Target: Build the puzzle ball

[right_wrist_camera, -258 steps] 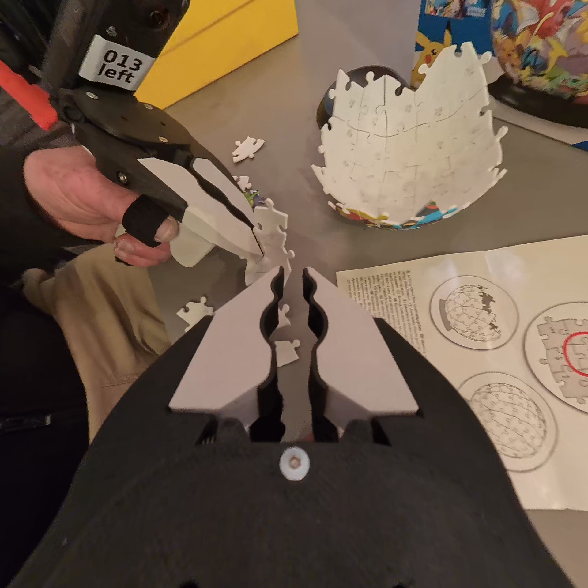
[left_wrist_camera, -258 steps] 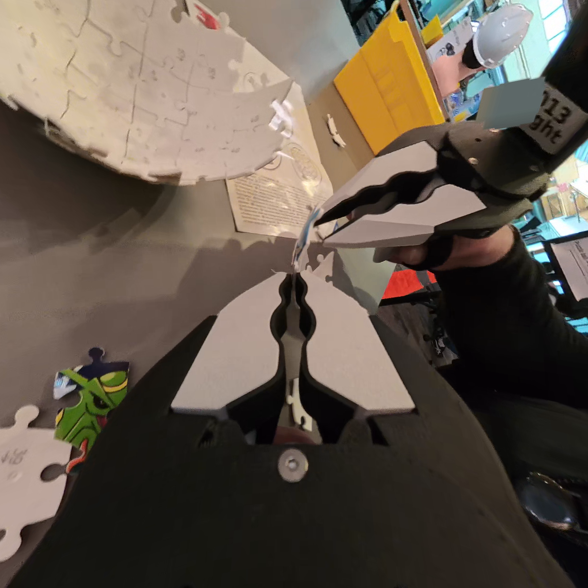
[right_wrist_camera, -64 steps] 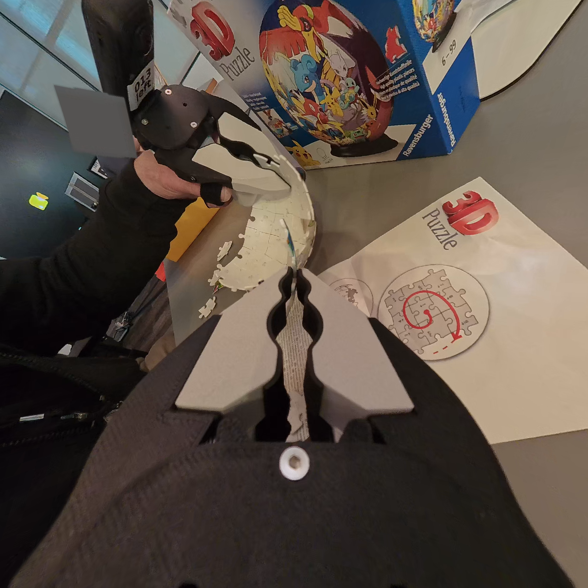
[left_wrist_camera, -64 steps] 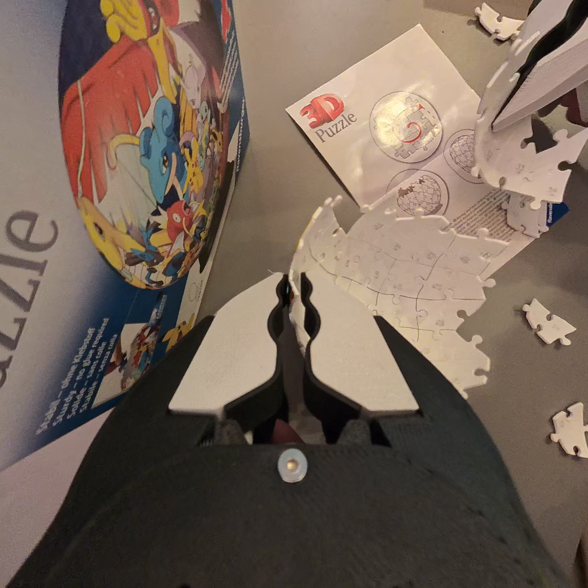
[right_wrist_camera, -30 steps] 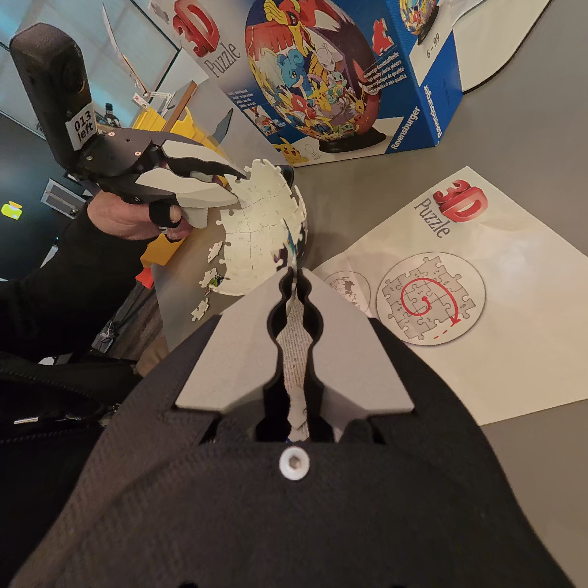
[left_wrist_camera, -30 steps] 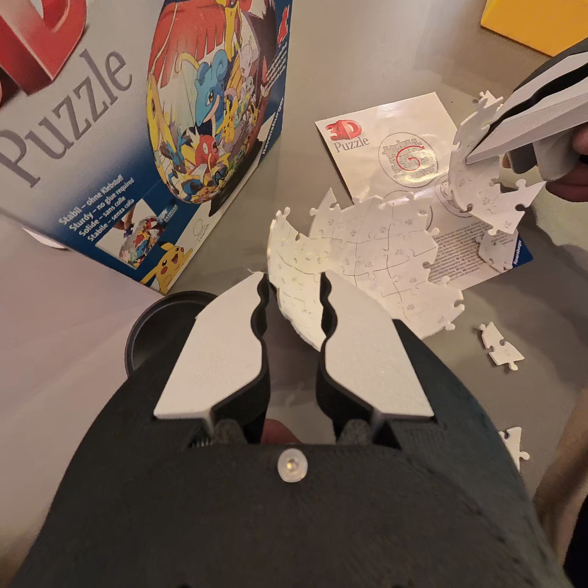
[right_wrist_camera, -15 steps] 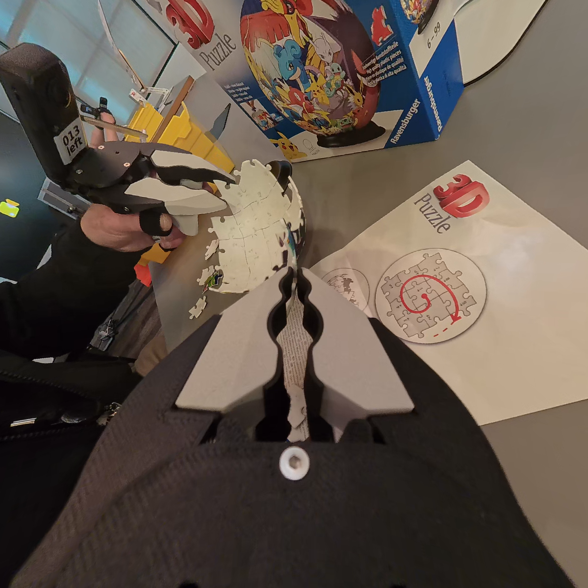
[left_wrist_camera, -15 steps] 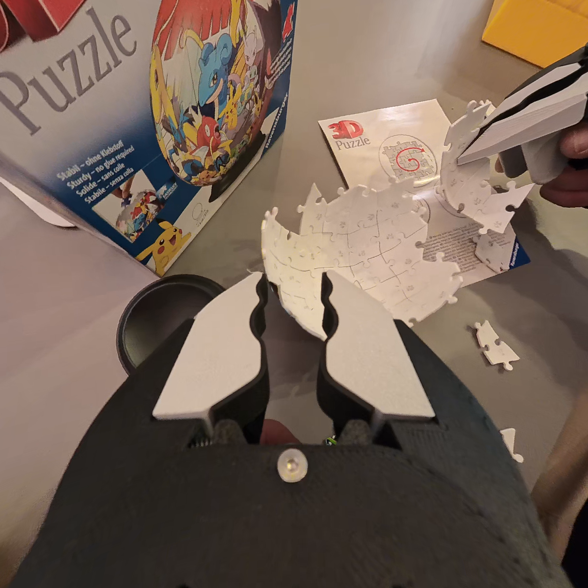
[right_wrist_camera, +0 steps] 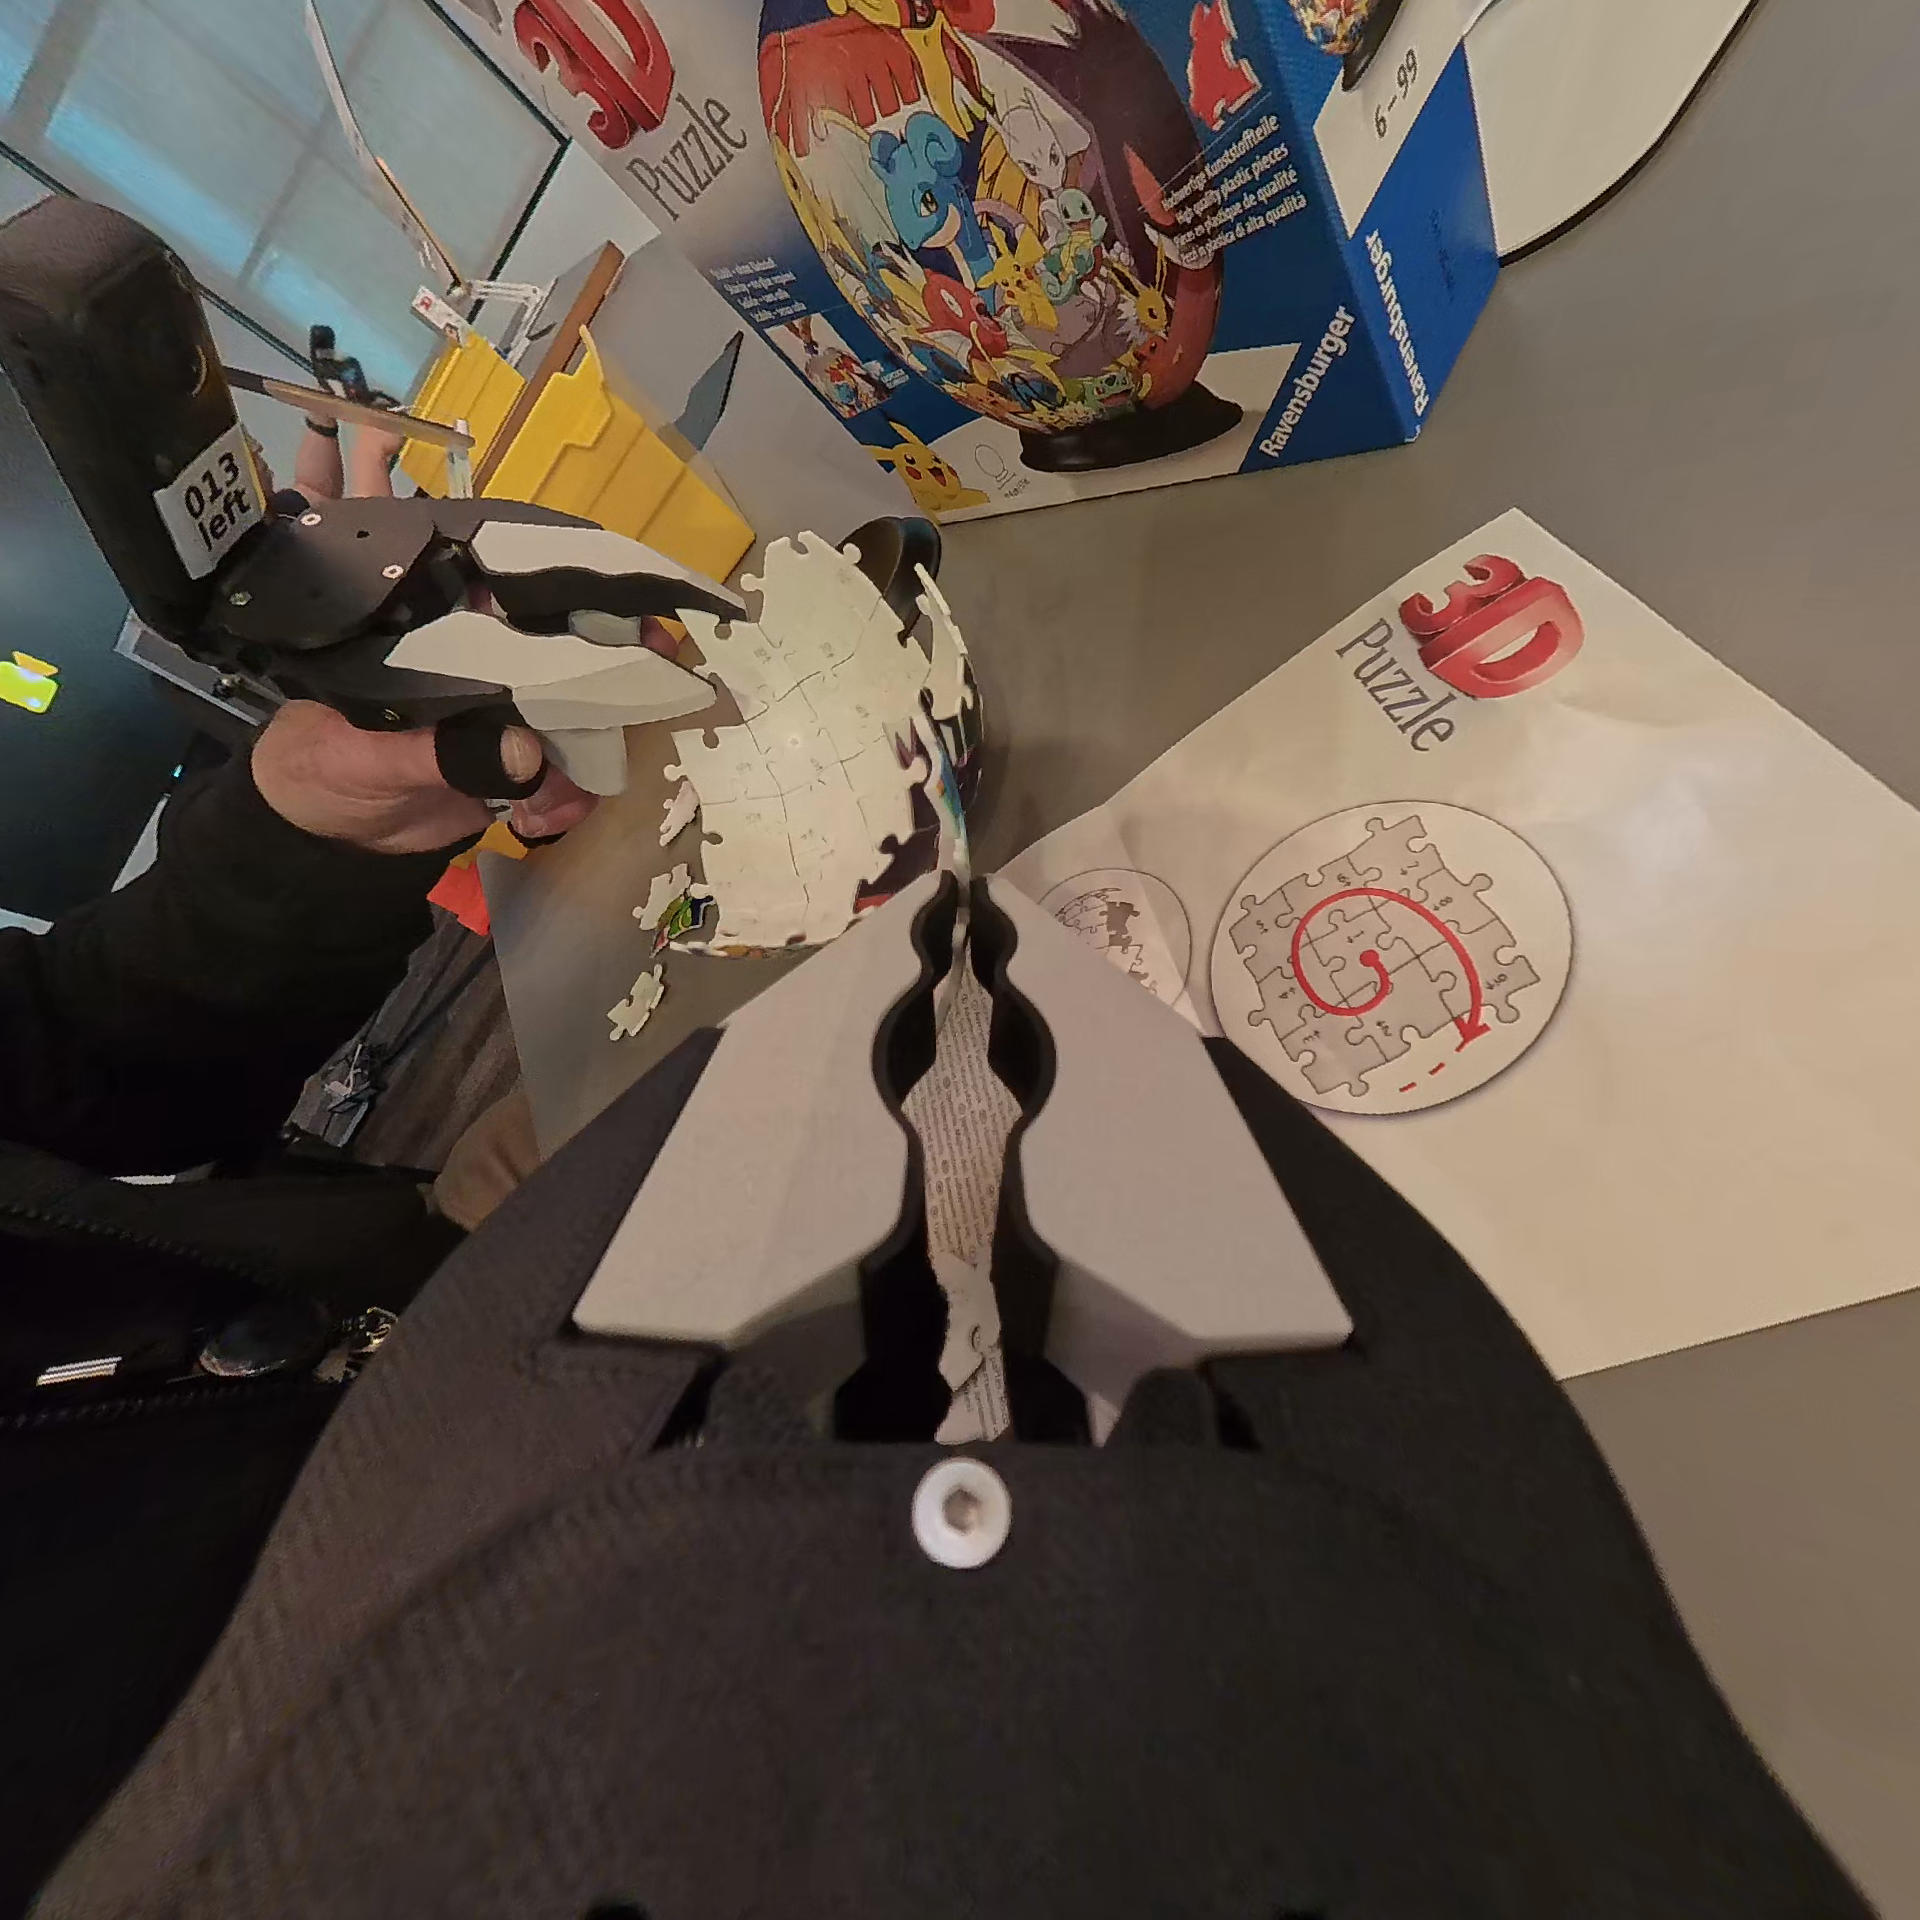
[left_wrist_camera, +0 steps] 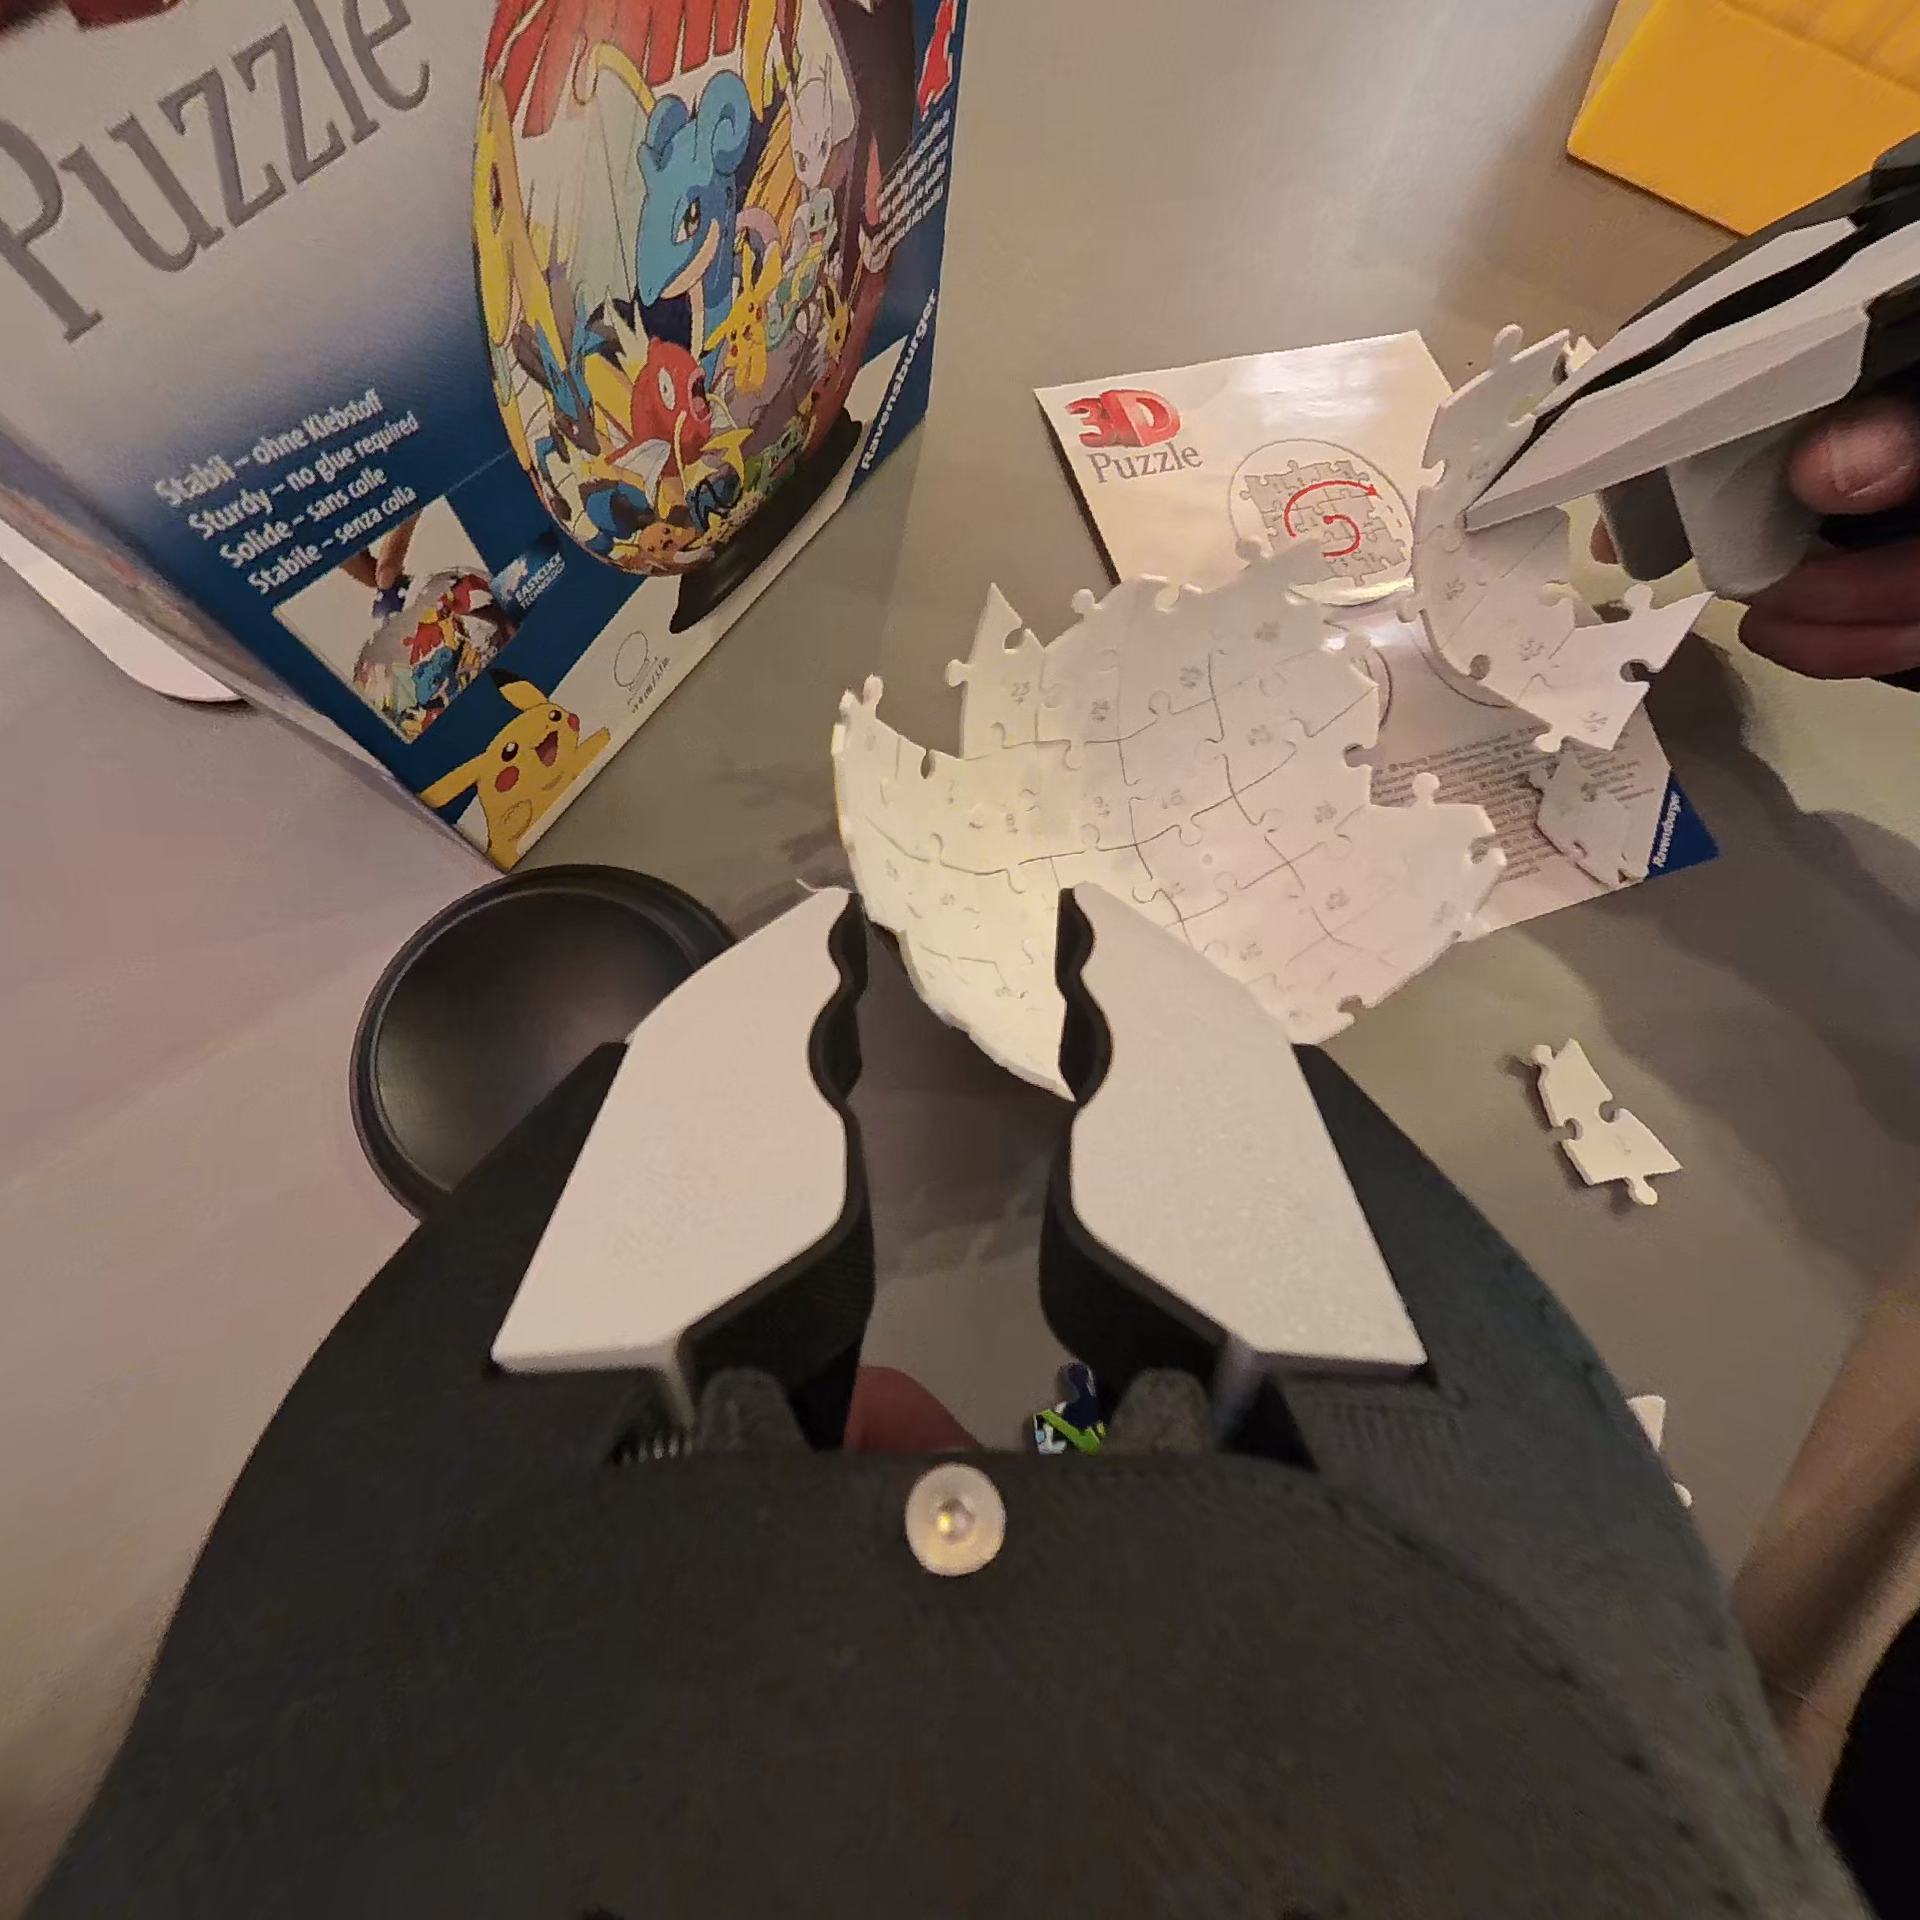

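Between matte fingers [left_wrist_camera: 727,1122], curved white shell [left_wrist_camera: 1164,821]

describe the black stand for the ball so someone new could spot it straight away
Start at the big blue puzzle box standing at the far left of the grey table. Just in front of its near corner, left of the half-built white puzzle shell, sits the black stand. It is the only dark, round, shallow dish there; everything near it is white pieces or printed paper.
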`<move>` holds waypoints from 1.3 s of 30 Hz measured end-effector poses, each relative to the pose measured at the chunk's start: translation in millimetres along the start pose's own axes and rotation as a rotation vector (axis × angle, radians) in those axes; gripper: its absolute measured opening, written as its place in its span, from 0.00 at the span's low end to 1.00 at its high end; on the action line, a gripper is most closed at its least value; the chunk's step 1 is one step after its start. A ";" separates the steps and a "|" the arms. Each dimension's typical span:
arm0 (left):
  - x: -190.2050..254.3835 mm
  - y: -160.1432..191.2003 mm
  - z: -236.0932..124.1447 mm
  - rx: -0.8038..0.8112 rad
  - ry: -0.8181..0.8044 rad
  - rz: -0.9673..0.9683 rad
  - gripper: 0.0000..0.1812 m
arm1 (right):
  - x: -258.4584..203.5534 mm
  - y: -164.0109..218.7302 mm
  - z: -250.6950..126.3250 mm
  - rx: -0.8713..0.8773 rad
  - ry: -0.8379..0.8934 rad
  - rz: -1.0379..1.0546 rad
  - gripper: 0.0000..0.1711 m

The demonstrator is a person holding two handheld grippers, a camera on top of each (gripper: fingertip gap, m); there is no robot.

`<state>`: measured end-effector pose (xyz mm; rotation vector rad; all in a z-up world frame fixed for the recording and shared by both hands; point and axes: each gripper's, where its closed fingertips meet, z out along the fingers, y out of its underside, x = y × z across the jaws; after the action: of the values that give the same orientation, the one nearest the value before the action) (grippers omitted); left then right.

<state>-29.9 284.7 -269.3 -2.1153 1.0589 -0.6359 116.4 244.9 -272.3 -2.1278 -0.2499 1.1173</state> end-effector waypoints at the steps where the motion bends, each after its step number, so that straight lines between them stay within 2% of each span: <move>1: 0.1 0.2 -0.7 0.003 -0.002 -0.003 0.19 | 0.1 0.1 -0.2 0.000 0.000 0.000 0.00; 25: 11.0 17.3 -12.8 0.032 -0.057 -0.018 0.25 | 5.4 0.3 -1.6 0.003 0.010 0.012 0.00; 39: 48.6 27.5 -15.5 0.015 0.003 0.011 0.26 | 4.9 -1.9 -5.2 0.013 0.012 0.010 0.00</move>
<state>-27.2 227.0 -273.9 -2.0949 1.0625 -0.6400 123.7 246.0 -272.3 -2.1262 -0.2267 1.1082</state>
